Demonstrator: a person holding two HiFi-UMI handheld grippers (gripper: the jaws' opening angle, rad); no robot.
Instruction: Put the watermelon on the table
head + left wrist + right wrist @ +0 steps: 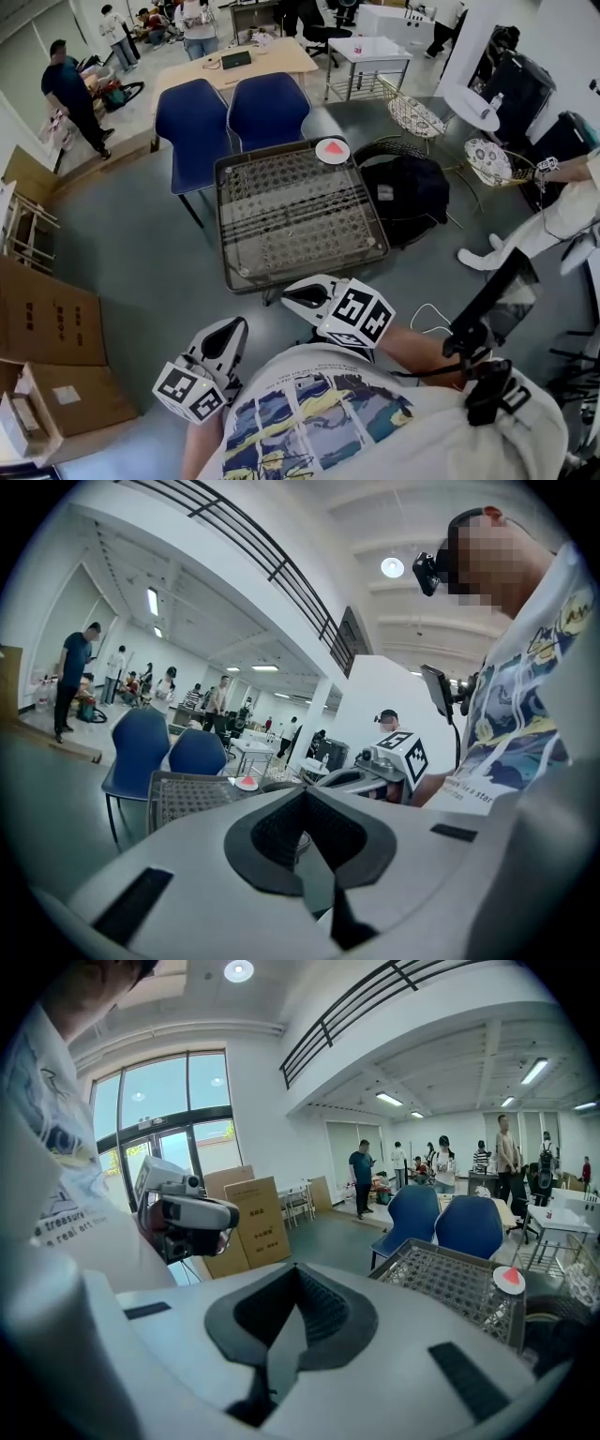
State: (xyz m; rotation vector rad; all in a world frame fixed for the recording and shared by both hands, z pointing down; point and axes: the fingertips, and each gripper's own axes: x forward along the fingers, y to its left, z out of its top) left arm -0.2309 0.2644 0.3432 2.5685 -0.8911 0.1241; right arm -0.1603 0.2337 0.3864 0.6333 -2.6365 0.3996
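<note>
A red watermelon slice [332,148] lies on a small white plate at the far right corner of the mesh-topped table [221,217]. Both grippers are held close to my body, well short of the table's near edge. My left gripper [228,330] is shut and holds nothing. My right gripper [296,294] is also shut and empty, nearer to the table. In the left gripper view the left gripper's [302,841] jaws meet, with the slice [247,782] far ahead on the table [184,801]. In the right gripper view the right gripper [289,1324] is shut; the slice [509,1279] sits at the table's [448,1283] right end.
Two blue chairs [230,117] stand behind the table. A black bag [405,192] rests just right of it. Cardboard boxes [47,314] lie on the floor at left. A seated person in white [548,220] is at right, and several people stand far back.
</note>
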